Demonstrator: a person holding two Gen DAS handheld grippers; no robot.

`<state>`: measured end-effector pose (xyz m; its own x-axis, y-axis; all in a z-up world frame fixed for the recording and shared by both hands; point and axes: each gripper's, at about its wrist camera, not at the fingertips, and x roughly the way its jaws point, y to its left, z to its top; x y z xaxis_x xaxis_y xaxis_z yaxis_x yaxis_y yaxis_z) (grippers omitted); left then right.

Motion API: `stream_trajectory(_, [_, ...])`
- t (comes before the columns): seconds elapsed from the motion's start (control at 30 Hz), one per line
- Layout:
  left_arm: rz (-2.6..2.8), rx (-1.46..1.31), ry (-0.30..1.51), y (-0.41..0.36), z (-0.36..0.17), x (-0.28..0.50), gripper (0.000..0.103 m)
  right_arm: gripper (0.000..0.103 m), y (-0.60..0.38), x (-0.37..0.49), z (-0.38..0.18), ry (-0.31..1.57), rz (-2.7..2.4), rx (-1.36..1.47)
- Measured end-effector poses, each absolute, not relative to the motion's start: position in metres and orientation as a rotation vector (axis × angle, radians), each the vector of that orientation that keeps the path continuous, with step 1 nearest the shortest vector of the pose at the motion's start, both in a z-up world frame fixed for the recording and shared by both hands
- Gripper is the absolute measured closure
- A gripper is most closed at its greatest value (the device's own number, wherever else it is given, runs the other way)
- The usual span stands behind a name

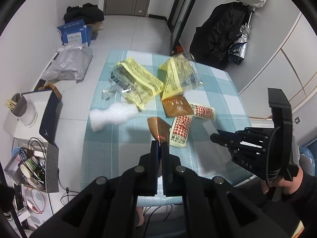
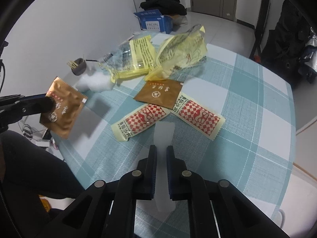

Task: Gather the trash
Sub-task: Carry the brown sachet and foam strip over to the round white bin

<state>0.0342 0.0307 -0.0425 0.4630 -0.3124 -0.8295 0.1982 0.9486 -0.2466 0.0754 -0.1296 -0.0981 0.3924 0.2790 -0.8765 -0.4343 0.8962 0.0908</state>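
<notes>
Grey-tiled room with a surface (image 2: 247, 119) under a blue-and-white checked cloth, trash scattered over its far half. Left gripper (image 1: 159, 145) closed on a brown foil sachet (image 1: 158, 128), lifted above the near left part of the cloth; in the right wrist view same gripper (image 2: 48, 104) coming in from the left, pinching this sachet (image 2: 64, 111) by its edge, shadow under it on the cloth. Right gripper (image 2: 161, 150) closed on a translucent white plastic strip (image 2: 165, 130), running between the fingers and sticking out forward; in the left wrist view this gripper (image 1: 215, 137) at the right, above the near right edge. Second brown sachet (image 2: 159, 95) flat in the middle, touching two red-and-white checked packets (image 2: 141, 121) and (image 2: 200, 117) just near it. Farther away two crumpled yellow-and-clear wrappers (image 2: 136, 59), (image 2: 182, 51) side by side. White bubble wrap piece (image 2: 93, 82) at the left edge. On the floor beyond, blue carton (image 2: 153, 21) with dark clothes (image 2: 163, 5) behind. Cup with wooden sticks (image 1: 17, 106) far left, beside the surface.
</notes>
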Motion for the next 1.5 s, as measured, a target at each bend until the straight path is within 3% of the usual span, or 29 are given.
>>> stream_trajectory(0.7, [-0.459,-0.153,0.922,-0.023,0.035,0.032,0.103,0.095,-0.201,0.064,0.005,0.879,0.388,-0.024])
stream_trajectory(1.17, [-0.692,-0.115,0.793,-0.139,0.107,0.037,0.103,0.095,-0.312,0.030,0.112,0.707,0.199,-0.037])
stream_trajectory(1.5, [-0.851,-0.043,0.785,-0.222,0.116,0.033,0.103,0.094,-0.405,-0.003,0.127,0.677,0.022,0.034])
